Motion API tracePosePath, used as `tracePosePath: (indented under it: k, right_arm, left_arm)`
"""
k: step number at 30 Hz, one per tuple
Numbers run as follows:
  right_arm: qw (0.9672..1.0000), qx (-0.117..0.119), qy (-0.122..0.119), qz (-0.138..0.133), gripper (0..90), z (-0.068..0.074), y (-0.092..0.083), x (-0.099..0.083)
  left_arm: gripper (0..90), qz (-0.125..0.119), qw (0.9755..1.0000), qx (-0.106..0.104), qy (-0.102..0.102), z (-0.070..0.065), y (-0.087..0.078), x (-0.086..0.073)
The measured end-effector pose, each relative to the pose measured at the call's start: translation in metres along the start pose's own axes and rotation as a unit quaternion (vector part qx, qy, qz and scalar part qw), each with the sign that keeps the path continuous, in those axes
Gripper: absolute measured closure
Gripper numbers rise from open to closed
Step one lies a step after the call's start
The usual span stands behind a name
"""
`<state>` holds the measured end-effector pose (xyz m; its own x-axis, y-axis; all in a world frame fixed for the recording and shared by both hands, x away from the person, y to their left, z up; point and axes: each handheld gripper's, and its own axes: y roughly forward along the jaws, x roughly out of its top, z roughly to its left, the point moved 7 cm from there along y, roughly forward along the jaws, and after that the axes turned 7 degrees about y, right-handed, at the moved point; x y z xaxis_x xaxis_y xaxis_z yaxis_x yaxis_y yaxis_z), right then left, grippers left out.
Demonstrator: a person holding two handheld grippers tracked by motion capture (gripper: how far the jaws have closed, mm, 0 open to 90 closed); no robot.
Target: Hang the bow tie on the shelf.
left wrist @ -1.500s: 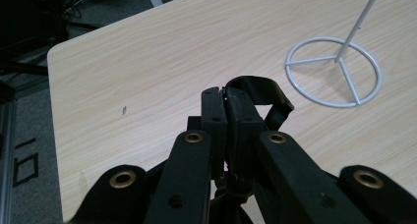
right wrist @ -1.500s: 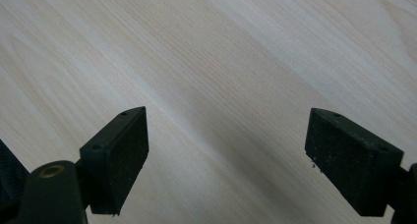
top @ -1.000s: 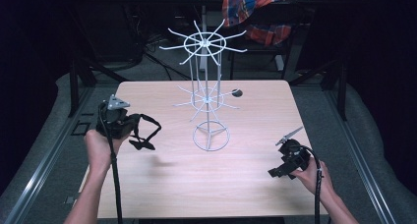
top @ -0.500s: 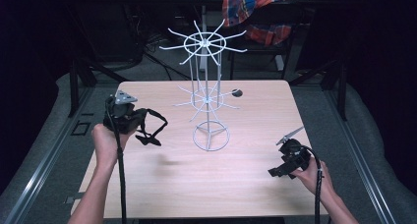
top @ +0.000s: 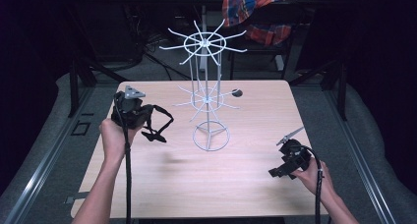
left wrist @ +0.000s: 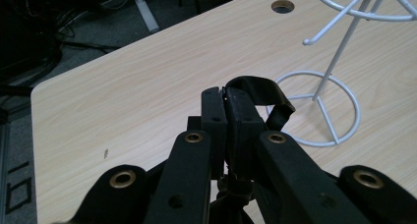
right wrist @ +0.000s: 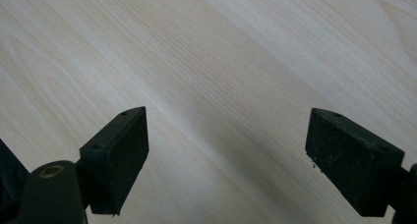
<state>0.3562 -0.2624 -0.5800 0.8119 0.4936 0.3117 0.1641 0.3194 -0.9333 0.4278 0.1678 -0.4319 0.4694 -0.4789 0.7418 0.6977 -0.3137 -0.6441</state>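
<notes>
1. Fingers of the left gripper (left wrist: 226, 103) are clenched on a black strap (left wrist: 265, 94). In the left gripper view the pads meet w/ the band pinched between them, and a loop curls out to the right of the tips.
2. Strap in the high view (top: 156, 126) hangs off the gripper as loops, lifted above the worktop near its left edge, apart from the wire rack (top: 209, 101).
3. Right gripper (right wrist: 226, 155): jaws spread wide, nothing between the pads, just bare wood under them. In the high view it (top: 287, 160) sits low near the front-right corner of the worktop (top: 246, 194).
4. Step in hand, my read: carrying the strap over to the rack to hang it on a hook arm. Rack stands about mid-worktop, toward the back edge; ring base (left wrist: 319, 108) is just past the strap in the left gripper view.
5. Next move prob. calls for lifting the loop above a lower arm tip, opening it enough to slip over, then lowering. Right gripper may need to steady the rack or spread the loop.
6. Hard to make out: what the strap belongs to (no buckle legible), its full length behind the jaws, which arm is the target. Small dark thing by the rack (top: 237, 92) looks like a hole in the worktop.
</notes>
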Motion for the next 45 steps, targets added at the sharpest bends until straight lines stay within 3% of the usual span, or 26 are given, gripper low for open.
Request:
tracePosePath:
  k: [4,6,8,25,26,29,34,39,45]
  right_arm:
    - [1.0,-0.003,-0.003,0.002,16.4,-0.001,0.0,0.0]
    - [0.9999,-0.005,0.009,-0.009,16.4,0.0,0.001,0.0]
    - [1.0,-0.003,-0.003,0.003,16.4,-0.001,0.0,-0.001]
    - [0.9999,0.004,0.013,-0.008,16.4,-0.001,0.002,-0.003]
    - [0.9993,0.009,0.027,-0.023,16.4,0.002,0.004,-0.001]
    - [0.9999,0.004,0.013,-0.002,16.3,-0.001,0.001,-0.003]
    - [0.9998,0.006,0.018,-0.004,16.3,0.0,0.002,-0.004]
    - [1.0,0.001,0.008,0.002,16.2,-0.002,0.001,-0.004]
    - [0.9998,0.006,0.018,-0.006,16.3,-0.001,0.003,-0.003]
  left_arm:
    - [87.1,0.0,1.0,0.003,-0.006,0.0,0.003,0.003]
    - [87.1,0.0,1.0,0.006,-0.005,0.0,0.005,0.006]
    - [87.0,-0.002,0.9999,0.007,-0.006,0.0,0.006,0.008]
    - [87.0,-0.002,0.9999,0.015,0.007,-0.008,0.017,0.025]
    - [87.0,-0.003,0.9999,0.015,0.006,-0.009,0.017,0.025]
    - [87.0,-0.002,0.9999,0.012,0.01,-0.01,0.018,0.027]
    - [87.0,-0.009,0.9998,0.008,0.014,-0.013,0.016,0.03]
    - [87.0,-0.013,0.9998,0.006,0.017,-0.016,0.014,0.034]
    - [86.9,-0.016,0.9995,-0.002,0.026,-0.023,0.017,0.04]
